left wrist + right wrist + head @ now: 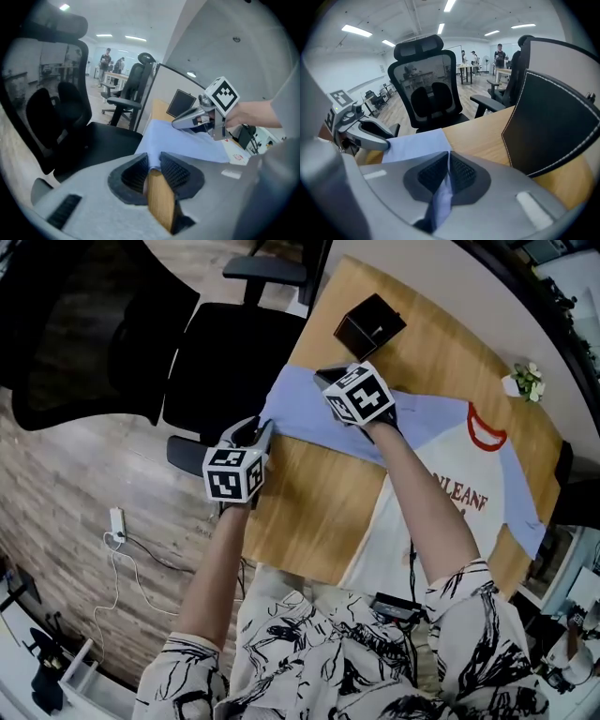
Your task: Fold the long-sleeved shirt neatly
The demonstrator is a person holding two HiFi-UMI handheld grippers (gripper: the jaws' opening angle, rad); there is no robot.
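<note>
L gripper (pixel 264 426) & R gripper (pixel 325 377) — both pinching shirt's blue sleeve (pixel 302 418).

shirt (pixel 483 465): flat on table (pixel 300 512) | left gripper (pixel 258 434), right gripper (pixel 330 377): at blue sleeve (pixel 300 416)

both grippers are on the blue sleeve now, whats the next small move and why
Probably lift the sleeve a little and swing it over the shirt's cream body. The left gripper and the right gripper each pinch it near its end. The sleeve lies stretched out to the table edge and the body is spread flat, so folding the sleeve inward looks next.
</note>
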